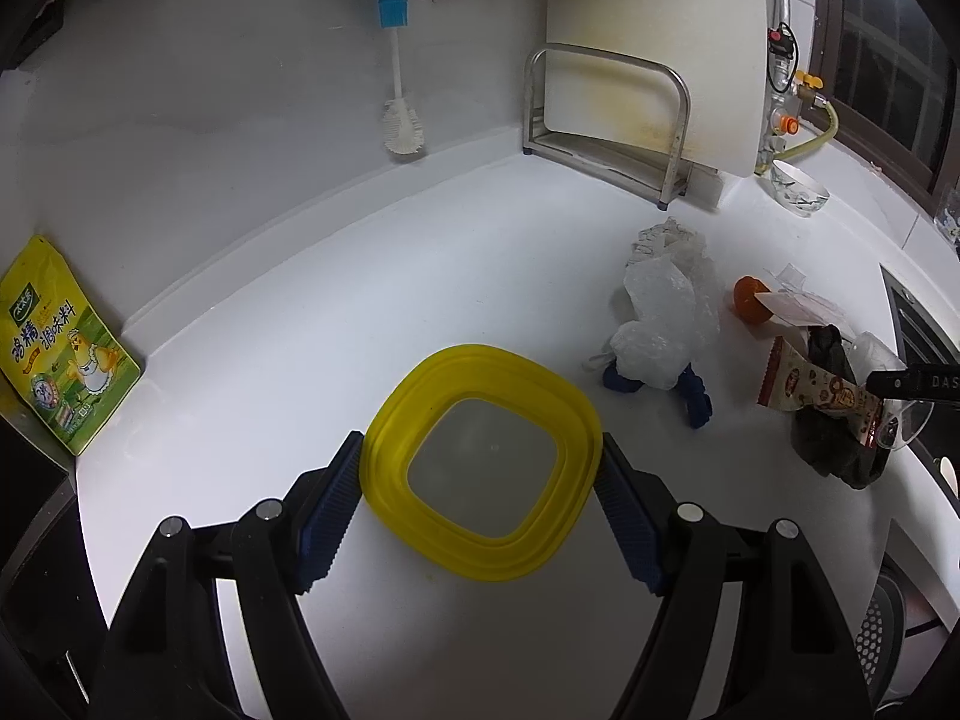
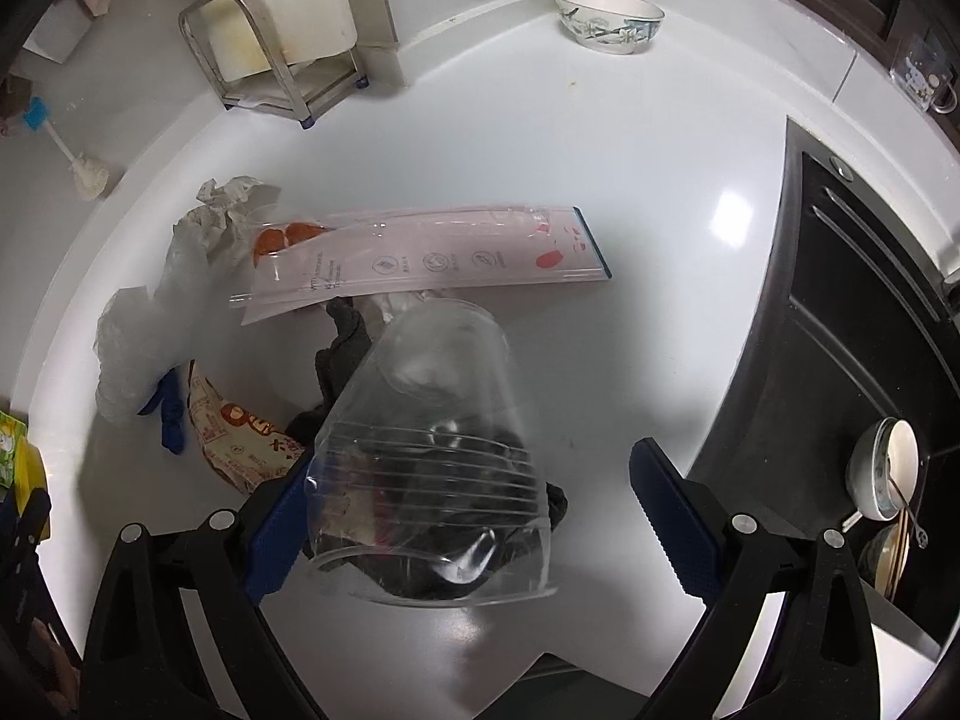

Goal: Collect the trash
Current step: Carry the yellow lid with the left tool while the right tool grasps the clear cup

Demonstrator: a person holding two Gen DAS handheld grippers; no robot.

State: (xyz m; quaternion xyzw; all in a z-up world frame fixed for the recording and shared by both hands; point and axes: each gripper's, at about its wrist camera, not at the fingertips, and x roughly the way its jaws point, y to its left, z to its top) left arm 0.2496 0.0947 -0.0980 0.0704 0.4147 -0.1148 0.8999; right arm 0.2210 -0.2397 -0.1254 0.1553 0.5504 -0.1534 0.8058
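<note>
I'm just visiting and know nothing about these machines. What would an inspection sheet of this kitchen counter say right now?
Surface: white counter, a few specks.
Job's things: clear plastic cup lying over dark cloth; long plastic sleeve; snack wrapper; crumpled clear bag; orange piece.
Clutter: yellow-rimmed lid, seasoning pouch, bottle brush, patterned bowl, metal rack.
Grippers: left gripper spans the lid, pads at its edges; right gripper open around the cup.
Cables: nothing seen; a yellow hose by the wall.
Surroundings: dark sink holding dishes.
</note>
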